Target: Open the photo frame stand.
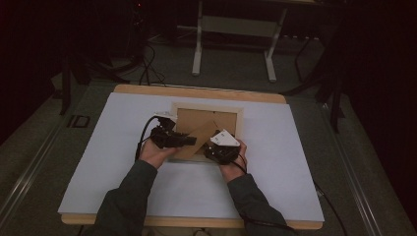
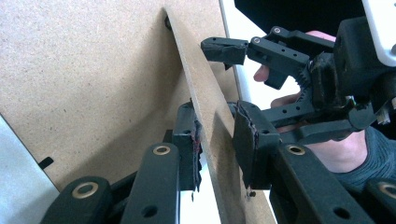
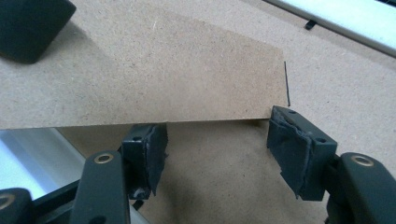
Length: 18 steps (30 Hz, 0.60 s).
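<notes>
The left tool (image 2: pixel 217 149) straddles the stand's (image 2: pixel 205 121) thin edge, jaws spread, not quite pinching. The right tool (image 3: pixel 217 144) is spread at its free end. The frame (image 1: pixel 206 125) lies face-down mid-bench. The stand looks light, stiff, brittle at its hinge: grip near its free edge.

Face-down picture frame (image 1: pixel 206 117), stand flap (image 2: pixel 205 116) raised

A white sheet (image 1: pixel 275 172) is covering the wooden counter (image 1: pixel 196 92); beyond it, a white-legged stand (image 1: pixel 197 54) is standing on grey floor (image 1: pixel 236 73).
</notes>
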Tool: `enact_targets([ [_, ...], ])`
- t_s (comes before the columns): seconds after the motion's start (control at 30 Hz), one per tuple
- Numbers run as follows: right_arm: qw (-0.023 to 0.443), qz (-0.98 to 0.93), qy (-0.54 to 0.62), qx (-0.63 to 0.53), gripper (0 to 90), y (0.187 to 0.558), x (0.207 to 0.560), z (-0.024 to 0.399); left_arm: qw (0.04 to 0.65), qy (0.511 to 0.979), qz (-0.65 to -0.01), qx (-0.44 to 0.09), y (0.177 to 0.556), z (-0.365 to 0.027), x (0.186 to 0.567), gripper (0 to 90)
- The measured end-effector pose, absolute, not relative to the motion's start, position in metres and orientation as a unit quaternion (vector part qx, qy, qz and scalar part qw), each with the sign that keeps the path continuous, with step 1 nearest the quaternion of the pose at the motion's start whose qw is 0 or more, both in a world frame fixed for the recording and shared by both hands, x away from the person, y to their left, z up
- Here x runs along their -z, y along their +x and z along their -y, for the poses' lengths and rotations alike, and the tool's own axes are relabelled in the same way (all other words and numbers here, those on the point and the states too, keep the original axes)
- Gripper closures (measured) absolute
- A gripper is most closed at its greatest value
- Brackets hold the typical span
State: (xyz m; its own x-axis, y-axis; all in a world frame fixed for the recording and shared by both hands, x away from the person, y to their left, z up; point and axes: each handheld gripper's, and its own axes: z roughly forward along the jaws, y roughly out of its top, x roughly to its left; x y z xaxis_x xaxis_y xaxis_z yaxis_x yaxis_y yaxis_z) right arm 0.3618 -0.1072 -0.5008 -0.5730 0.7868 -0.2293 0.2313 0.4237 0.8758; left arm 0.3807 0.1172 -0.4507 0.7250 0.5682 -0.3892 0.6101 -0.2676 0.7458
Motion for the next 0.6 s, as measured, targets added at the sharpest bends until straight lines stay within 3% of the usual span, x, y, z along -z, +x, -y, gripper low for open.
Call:
enact_targets([
  [0.6,0.313,-0.789,0.296,-0.437,38.1,0.344,0.502,0.113,0.48,0.809,-0.338,0.024,0.353,-0.118,0.456,76.0],
])
